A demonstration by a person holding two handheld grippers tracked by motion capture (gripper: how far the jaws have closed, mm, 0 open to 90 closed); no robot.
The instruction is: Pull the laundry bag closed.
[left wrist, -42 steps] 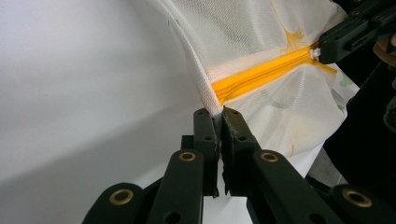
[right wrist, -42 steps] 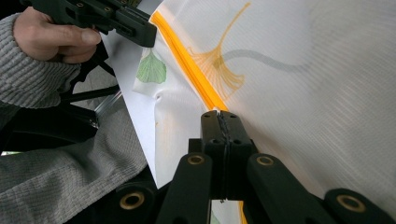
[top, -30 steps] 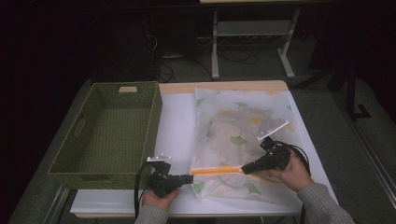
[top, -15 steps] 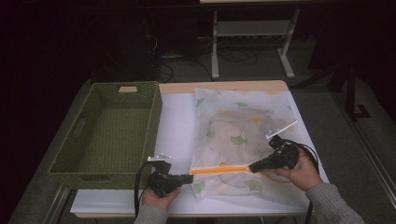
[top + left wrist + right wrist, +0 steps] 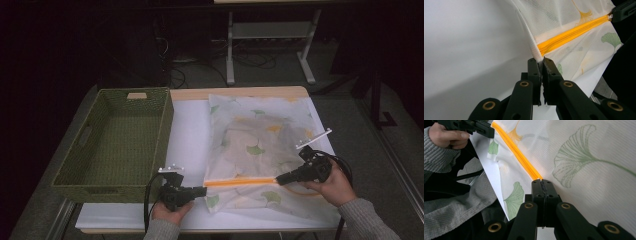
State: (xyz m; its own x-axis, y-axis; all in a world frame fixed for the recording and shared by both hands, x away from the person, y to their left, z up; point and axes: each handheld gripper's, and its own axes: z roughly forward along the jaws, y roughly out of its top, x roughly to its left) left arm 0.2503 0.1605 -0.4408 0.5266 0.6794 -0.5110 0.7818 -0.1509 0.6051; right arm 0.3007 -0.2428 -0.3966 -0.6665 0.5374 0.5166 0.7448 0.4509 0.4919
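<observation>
Mesh laundry bag (image 5: 260,145): white netting printed with green and yellow ginkgo leaves, lying flat on the white table (image 5: 187,135) just to the right of the green woven basket (image 5: 112,142); a folded cloth shows through the mesh.
Zipper (image 5: 240,182): orange, running across the bag's near end, on the side away from the basket's far rim; it stretches straight between the two grippers.
Left gripper (image 5: 202,190): near the basket's front right corner, pointing away from the basket; its jaws are clenched on the bag's mesh edge at the zipper's end, as the left gripper view shows (image 5: 541,67).
Right gripper (image 5: 280,178): well apart from the basket, at the zipper's other end; jaws pressed tight together at the zipper's slider end (image 5: 541,182), with whatever they pinch hidden between them.
Left hand (image 5: 170,210): wrapped around its gripper, below the basket's front wall.
Right hand (image 5: 332,186): grey knitted sleeve, on the bag's side far from the basket.
</observation>
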